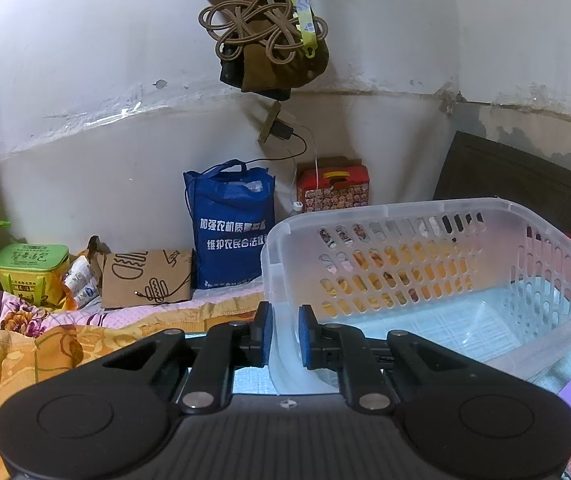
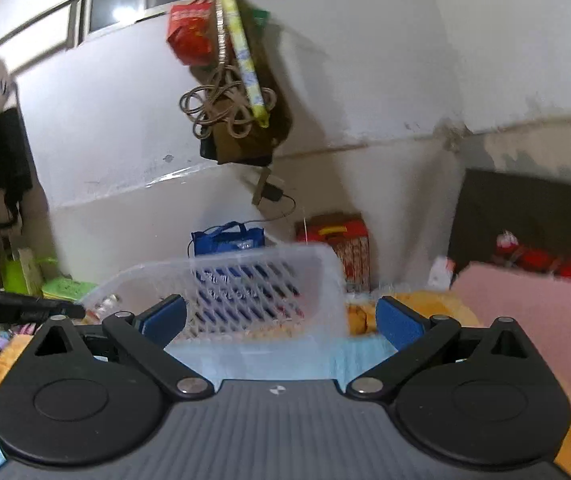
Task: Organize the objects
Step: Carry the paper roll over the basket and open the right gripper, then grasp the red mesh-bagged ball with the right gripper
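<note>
A clear plastic basket (image 1: 465, 216) with slotted walls is tilted up off the bed; nothing shows inside it. My left gripper (image 1: 285, 334) is shut on the basket's near left wall, blue pads on either side of it. In the right wrist view the basket (image 2: 261, 280) appears blurred ahead, with the left gripper's black arm (image 2: 21, 306) at its left edge. My right gripper (image 2: 281, 322) is open and empty, a little short of the basket.
A blue tote bag (image 1: 231, 224), a brown paper bag (image 1: 145, 280), a green tin (image 1: 31, 270) and a red box (image 1: 333, 186) stand along the wall. Orange floral bedding (image 1: 25, 360) lies left. A pink cloth (image 2: 533, 320) lies right. Cords and a pouch (image 1: 269, 40) hang overhead.
</note>
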`<state>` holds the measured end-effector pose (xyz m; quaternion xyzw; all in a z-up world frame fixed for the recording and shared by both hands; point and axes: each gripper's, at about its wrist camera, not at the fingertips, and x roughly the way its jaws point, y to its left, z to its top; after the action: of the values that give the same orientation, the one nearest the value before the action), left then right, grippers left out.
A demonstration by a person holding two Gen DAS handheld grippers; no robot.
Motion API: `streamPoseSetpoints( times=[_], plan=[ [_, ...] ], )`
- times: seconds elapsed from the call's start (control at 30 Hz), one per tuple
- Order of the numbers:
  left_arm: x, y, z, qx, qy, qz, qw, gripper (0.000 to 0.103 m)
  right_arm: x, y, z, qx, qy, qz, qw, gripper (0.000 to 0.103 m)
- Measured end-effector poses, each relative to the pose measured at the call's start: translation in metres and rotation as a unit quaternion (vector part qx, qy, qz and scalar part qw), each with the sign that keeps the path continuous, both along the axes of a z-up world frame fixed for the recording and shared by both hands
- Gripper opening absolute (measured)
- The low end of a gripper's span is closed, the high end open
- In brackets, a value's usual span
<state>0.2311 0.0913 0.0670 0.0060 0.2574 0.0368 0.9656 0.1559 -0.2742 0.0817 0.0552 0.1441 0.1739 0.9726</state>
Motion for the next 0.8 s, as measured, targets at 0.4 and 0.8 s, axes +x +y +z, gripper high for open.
streamPoseSetpoints(
  times=[0.4,0.8],
  plan=[
    [-0.001,0.000,-0.002,0.003,-0.003,0.000,1.0000,0.016,-0.059,-0.023,-0.072,0.020,0.033,-0.011,0.999,0.082],
    [-0.003,0.000,-0.003,0.009,-0.004,0.000,1.0000,0.016,-0.069,-0.002,-0.091,-0.026,0.045,-0.006,0.999,0.080]
  ],
)
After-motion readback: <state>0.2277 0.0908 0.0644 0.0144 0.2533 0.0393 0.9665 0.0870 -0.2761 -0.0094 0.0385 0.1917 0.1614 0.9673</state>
